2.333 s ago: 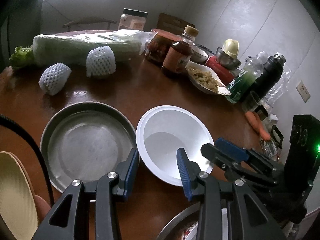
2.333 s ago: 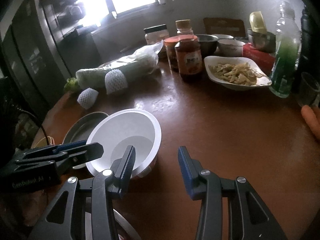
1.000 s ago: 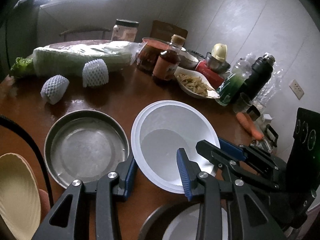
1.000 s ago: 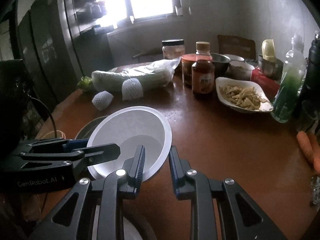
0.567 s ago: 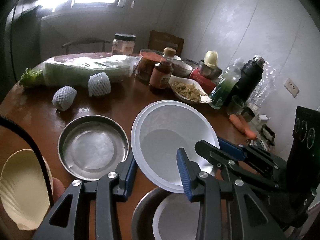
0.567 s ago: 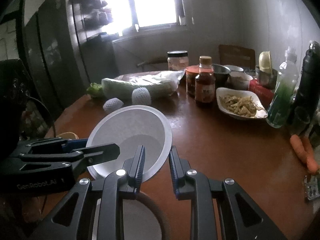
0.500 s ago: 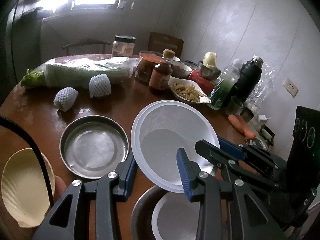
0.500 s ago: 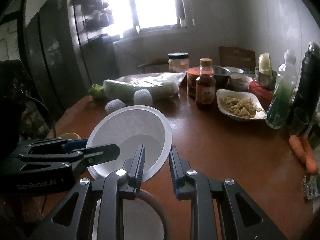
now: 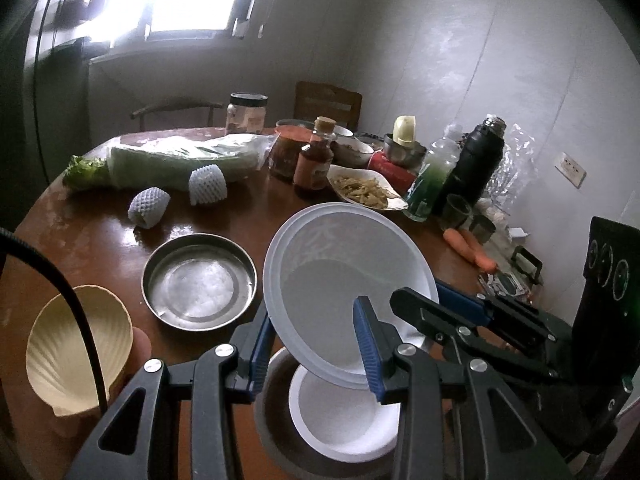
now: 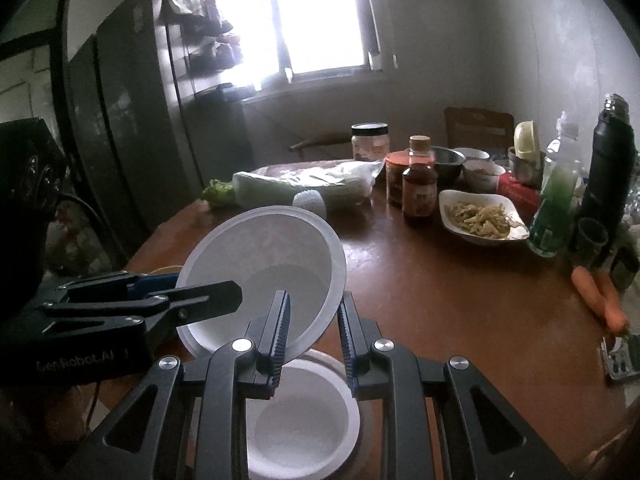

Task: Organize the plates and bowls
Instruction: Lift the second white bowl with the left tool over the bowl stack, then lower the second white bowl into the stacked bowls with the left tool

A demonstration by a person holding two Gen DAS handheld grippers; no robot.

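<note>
Step in hand: carrying the large white bowl (image 9: 348,276) to a stack. Both tongs hold it by its near rim. The left tongs (image 9: 312,344) are clenched across the rim, one finger outside, one inside. The right tongs (image 10: 310,332) are clenched on the opposite side of the same rim.

The bowl is clear of the counter (image 9: 100,236), tilted with its mouth toward the cameras, above the near edge. Directly beneath it sits a smaller white bowl (image 9: 340,420), nested in a steel basin (image 9: 270,412).

Elsewhere: a steel pan (image 9: 200,280) left of the raised bowl, and a shell-shaped dish (image 9: 76,348) at the near left edge.

Next move, as judged: level the bowl, centre it over the nested pair, lower it squarely, then loosen both tongs together. A release while tilted risks it sliding off the stack.
</note>
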